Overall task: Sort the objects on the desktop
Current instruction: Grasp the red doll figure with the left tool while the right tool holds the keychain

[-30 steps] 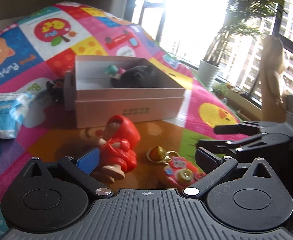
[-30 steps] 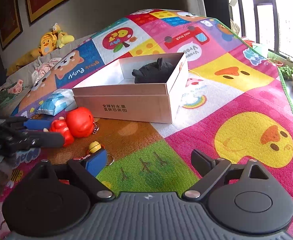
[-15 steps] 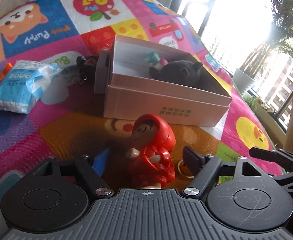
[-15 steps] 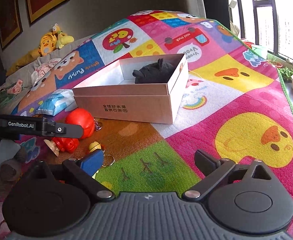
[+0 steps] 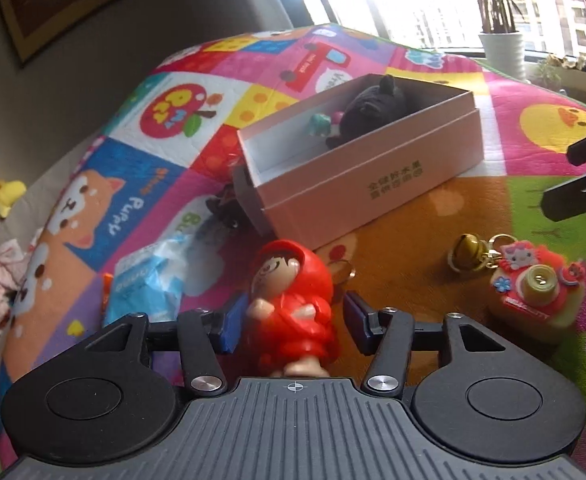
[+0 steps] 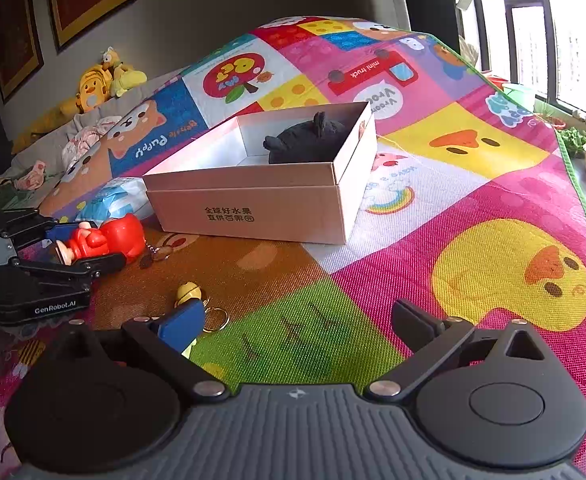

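1. Left claw (image 5: 291, 318) is closing around the red-hooded figurine (image 5: 293, 300). The doll is seen lying between the blue pads (image 5: 229, 322). A small gap shows at the right pad, so contact cannot be confirmed.
2. In the right wrist view the figurine (image 6: 105, 238) is seen lying on its side on the play mat (image 6: 473, 208), between the left claw (image 6: 81, 242) fingers, just left of the pink cardboard box (image 6: 253, 208).
3. Right claw (image 6: 297, 324) is spread wide and opening slightly. Nothing is gripped; only green mat is seen between its fingers.
4. The box (image 5: 373, 184) is open-topped. A black plush toy (image 5: 373, 108) and a small teal-and-pink item (image 5: 325, 122) are seen inside it.
5. Around the figurine: a blue tissue pack (image 5: 145, 280) to the left, and a dark small object (image 5: 223, 210) wedged against the box's left end.
6. To the right, a gold bell keyring (image 5: 469, 250) is attached beside a red toy-camera charm (image 5: 537, 292), near the doll but apart from it.
7. A yellow bell (image 6: 189, 292) with a key ring (image 6: 215, 314) is partly hidden behind the right claw's blue pad (image 6: 181, 326).
8. The box front wall stands directly beyond the figurine. Yellow plush toys (image 6: 101, 80) are seen far off against the wall.
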The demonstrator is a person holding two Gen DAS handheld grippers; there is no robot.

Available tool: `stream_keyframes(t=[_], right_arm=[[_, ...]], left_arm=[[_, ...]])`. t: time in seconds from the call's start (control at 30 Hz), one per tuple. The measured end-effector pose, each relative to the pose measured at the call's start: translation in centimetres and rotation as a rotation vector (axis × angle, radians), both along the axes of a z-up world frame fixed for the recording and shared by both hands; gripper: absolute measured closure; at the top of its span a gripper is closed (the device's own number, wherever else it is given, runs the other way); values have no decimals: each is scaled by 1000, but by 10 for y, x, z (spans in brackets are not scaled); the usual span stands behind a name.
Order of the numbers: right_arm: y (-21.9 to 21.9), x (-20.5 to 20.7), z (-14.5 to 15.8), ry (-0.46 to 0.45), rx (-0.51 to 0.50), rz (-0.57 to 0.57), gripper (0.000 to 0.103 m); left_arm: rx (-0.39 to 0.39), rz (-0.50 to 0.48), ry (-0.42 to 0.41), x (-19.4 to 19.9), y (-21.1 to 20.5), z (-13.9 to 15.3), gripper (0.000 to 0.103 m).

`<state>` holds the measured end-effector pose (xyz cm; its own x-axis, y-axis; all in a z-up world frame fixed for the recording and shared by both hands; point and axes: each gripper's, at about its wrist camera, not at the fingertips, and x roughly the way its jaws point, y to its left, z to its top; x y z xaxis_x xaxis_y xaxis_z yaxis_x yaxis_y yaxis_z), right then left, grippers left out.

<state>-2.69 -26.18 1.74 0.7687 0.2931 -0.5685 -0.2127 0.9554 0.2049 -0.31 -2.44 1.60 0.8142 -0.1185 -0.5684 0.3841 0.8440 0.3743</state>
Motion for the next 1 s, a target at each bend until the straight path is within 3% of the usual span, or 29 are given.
stream_keyframes(t=[0.17, 0.3, 0.43, 0.53, 0.6, 0.67, 0.8, 0.87, 0.9, 0.93, 1.0], right_arm=[[0, 1, 0, 7, -3, -2, 3], [0, 1, 0, 6, -3, -1, 3], [1, -4, 3, -28, 6, 20, 2], [10, -13, 10, -35, 58, 146, 3], [29, -17, 13, -19, 20, 227, 4], [53, -22, 13, -22, -68, 287, 13], [86, -22, 6, 2, -177, 345, 22], [93, -19, 3, 33, -210, 341, 38], [92, -20, 4, 28, -213, 338, 41], [91, -20, 5, 33, -217, 337, 52], [86, -22, 9, 44, -211, 330, 52]], left_arm=[[-171, -91, 46, -11, 1, 6, 18], [-337, -56, 69, -9, 19, 15, 8], [-318, 89, 98, 10, 27, 4, 8], [-333, 124, 161, 21, 30, -7, 20], [-347, 136, 170, 21, 32, -9, 27], [-375, 135, 171, 20, 36, -6, 27], [-404, 140, 168, 14, 44, -2, 21], [-414, 142, 171, 12, 47, -2, 20], [-417, 141, 174, 12, 47, -2, 19], [-418, 140, 176, 13, 46, -2, 19], [-415, 139, 182, 16, 42, -3, 19]])
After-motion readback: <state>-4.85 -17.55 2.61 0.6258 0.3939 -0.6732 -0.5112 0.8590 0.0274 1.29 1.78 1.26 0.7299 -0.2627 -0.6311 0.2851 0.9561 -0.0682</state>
